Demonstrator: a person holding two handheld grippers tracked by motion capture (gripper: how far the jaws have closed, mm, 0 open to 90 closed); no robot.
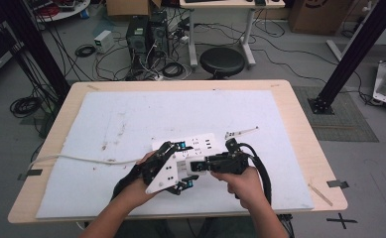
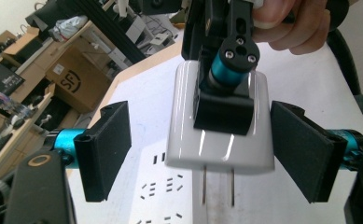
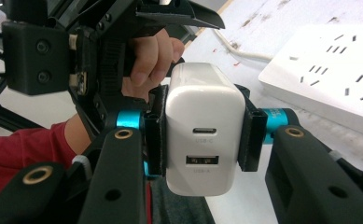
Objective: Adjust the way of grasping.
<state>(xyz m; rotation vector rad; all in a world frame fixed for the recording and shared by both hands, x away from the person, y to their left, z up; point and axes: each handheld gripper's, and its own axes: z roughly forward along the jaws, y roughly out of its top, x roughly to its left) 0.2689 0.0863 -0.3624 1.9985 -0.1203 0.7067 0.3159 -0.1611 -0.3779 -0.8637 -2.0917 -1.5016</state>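
Even, bright overhead light fell on the pale wooden table (image 1: 299, 129), leaving only soft shadows. Bright streaks of glare crossed the glossy white plastic charger (image 2: 216, 140); boxes behind it were blurred.

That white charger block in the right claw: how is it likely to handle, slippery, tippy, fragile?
The white charger has a glossy shell with sharp reflections, so it may slip between pads if gripped lightly. It looks rigid and blocky, unlikely to flex or roll. Its two thin prongs hang exposed above the power strip; a skewed push could probably bend them.
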